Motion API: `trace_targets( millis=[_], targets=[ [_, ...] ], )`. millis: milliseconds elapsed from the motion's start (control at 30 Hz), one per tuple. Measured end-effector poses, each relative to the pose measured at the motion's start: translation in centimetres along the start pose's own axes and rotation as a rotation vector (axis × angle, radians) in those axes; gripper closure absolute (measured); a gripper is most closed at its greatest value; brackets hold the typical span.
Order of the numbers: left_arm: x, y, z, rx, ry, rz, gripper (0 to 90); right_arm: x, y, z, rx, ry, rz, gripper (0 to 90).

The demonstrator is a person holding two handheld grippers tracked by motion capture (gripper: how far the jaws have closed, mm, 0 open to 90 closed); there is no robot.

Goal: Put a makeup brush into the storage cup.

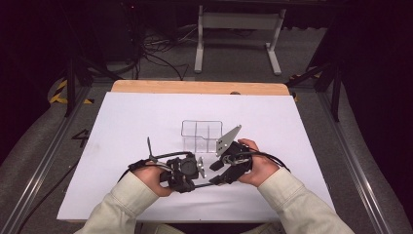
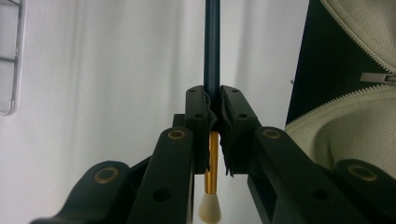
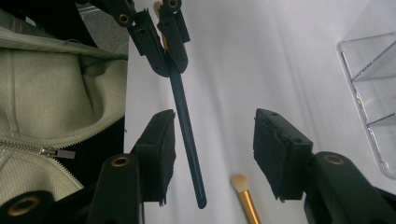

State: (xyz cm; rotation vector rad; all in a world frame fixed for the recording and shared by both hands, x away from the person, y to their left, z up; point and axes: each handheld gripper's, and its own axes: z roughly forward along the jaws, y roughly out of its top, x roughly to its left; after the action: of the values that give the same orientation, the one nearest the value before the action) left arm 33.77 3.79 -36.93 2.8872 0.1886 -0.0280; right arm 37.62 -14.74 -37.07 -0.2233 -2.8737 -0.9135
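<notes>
Left gripper (image 2: 212, 109): we have its jaws pressed together on the makeup brush (image 3: 186, 123), pinching it near the gold ferrule (image 2: 213, 161); the pale bristle tip (image 2: 209, 209) sits behind the pads and the long dark handle runs out ahead of them, so the free end is offered for a handover

Right gripper (image 3: 215, 147): we hold its jaws spread on either side of the dark handle, the handle just beside the left-hand pad and apart from the other; neither pad presses on it, so nothing is gripped here yet

Why the two meet: in the high view both grippers (image 1: 187, 171) (image 1: 229, 165) sit close together at the near edge of the white sheet (image 1: 122, 126), a sensible spot, we judge, for passing the brush from one to the other

Second brush (image 3: 246, 196): lies flat on the sheet between the right gripper's jaws, below the handle's end, gold ferrule and pale tip, untouched

Clear organiser (image 1: 201, 135): stands beyond the right gripper, its compartments open upward, the likely home for the brushes
</notes>
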Motion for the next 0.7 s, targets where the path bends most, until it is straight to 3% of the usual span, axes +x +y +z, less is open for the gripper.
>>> trace_targets(
  millis=[200, 467, 700],
  targets=[
    [0.1, 0.1, -0.1, 0.003, -0.006, 0.031, 82.3, 0.0, 0.2, 0.6, 0.028, 0.021, 0.006, 55.5],
    [0.0, 0.2, 0.0, 0.003, -0.006, 0.025, 82.3, 0.0, 0.3, 1.3, 0.068, 0.04, 0.0, 59.6],
    [-0.1, 0.3, 0.1, 0.0, 0.006, 0.048, 82.3, 0.0, 0.2, 1.8, 0.092, 0.067, 0.011, 63.1]
  ],
)
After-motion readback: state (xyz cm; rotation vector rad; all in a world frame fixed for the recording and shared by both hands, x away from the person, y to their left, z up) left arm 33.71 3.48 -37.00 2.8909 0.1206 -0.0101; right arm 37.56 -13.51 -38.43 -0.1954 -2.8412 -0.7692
